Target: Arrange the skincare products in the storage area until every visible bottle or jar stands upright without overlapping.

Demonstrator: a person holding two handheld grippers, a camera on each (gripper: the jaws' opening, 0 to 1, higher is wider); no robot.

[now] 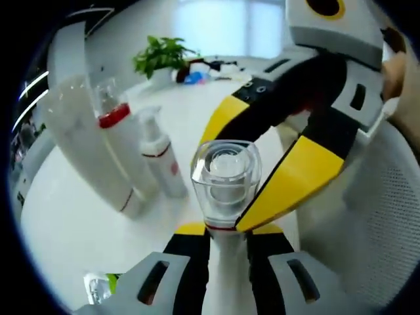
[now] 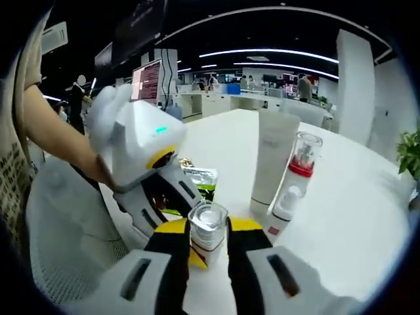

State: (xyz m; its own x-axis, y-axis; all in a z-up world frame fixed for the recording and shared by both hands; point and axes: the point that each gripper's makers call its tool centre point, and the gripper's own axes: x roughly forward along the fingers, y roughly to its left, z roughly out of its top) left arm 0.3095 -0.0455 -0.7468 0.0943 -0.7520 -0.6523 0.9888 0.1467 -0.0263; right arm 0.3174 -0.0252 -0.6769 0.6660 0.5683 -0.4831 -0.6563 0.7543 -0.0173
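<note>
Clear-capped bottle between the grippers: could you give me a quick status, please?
Both grippers shut on clear-capped bottle, upright. White tube, red-collared bottle, small pump bottle standing apart beyond. Nothing blocking.

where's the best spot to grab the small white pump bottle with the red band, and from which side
Grip the small pump bottle around its straight white body below the red band, coming from its open side away from the tall white tube. It stands upright, and the pump head looks too narrow to pinch.

Crowded near edge, open worktop beyond

Both hand-held grippers meet at the clear-capped bottle [image 1: 225,178], blocking each other's path there. A white tube [image 2: 275,157], red-collared bottle [image 2: 303,164] and small pump bottle [image 2: 283,211] stand close together; bare worktop [image 2: 357,216] lies beyond them.
</note>
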